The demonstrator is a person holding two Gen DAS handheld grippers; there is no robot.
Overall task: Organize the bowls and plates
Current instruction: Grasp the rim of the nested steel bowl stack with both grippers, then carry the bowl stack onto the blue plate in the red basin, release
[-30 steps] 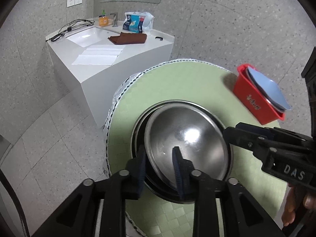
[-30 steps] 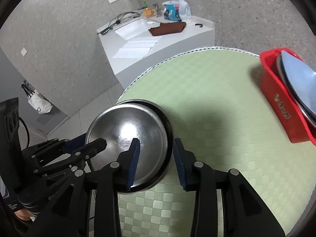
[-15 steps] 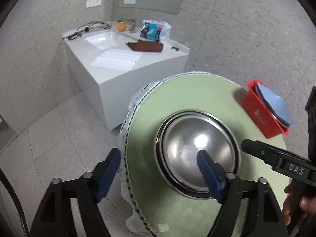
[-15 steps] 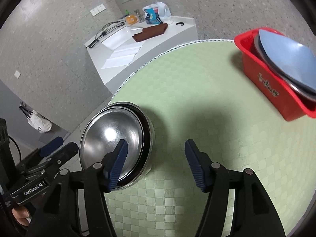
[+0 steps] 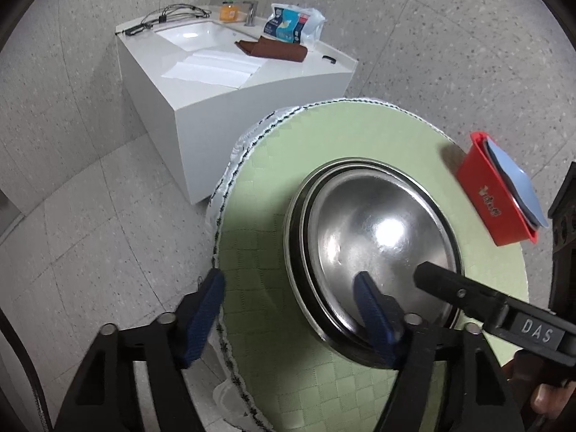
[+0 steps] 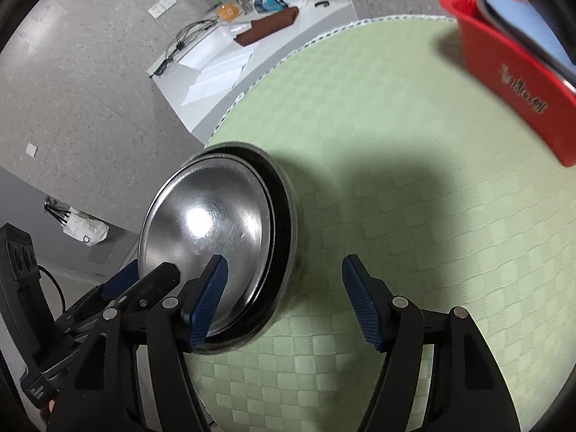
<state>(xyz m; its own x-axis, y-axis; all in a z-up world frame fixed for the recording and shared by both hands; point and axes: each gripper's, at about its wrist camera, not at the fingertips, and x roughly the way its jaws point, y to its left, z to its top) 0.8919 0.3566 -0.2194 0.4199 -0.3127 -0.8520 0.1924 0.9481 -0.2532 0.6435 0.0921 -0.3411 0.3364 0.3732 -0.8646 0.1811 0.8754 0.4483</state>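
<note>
A stack of nested steel bowls [image 5: 378,234] [image 6: 216,223] sits on the round table with the green checked cloth [image 5: 324,136] [image 6: 396,144], near its edge. My left gripper [image 5: 291,309] straddles the stack's near rim, one pad inside the top bowl and one out over the table edge. Its jaws are closing, and neither pad presses on the rim. My right gripper [image 6: 286,297] stands open across the opposite rim, one pad in the bowl and one over the cloth. Each gripper shows in the other's view: the right gripper [image 5: 468,298] and the left gripper [image 6: 144,284].
A red basket [image 5: 486,201] [image 6: 511,90] holding a blue plate [image 5: 514,180] [image 6: 522,25] stands at the table's far right. Behind the table is a white sink counter [image 5: 234,82] [image 6: 223,72] with a brown cloth, papers and cables. A white bag [image 6: 84,230] lies on the floor.
Both grippers let go of the top bowl's rim and spread wide. The bowl, tilted before, now rests nested in the stack. Both hands have sunk back toward it.
</note>
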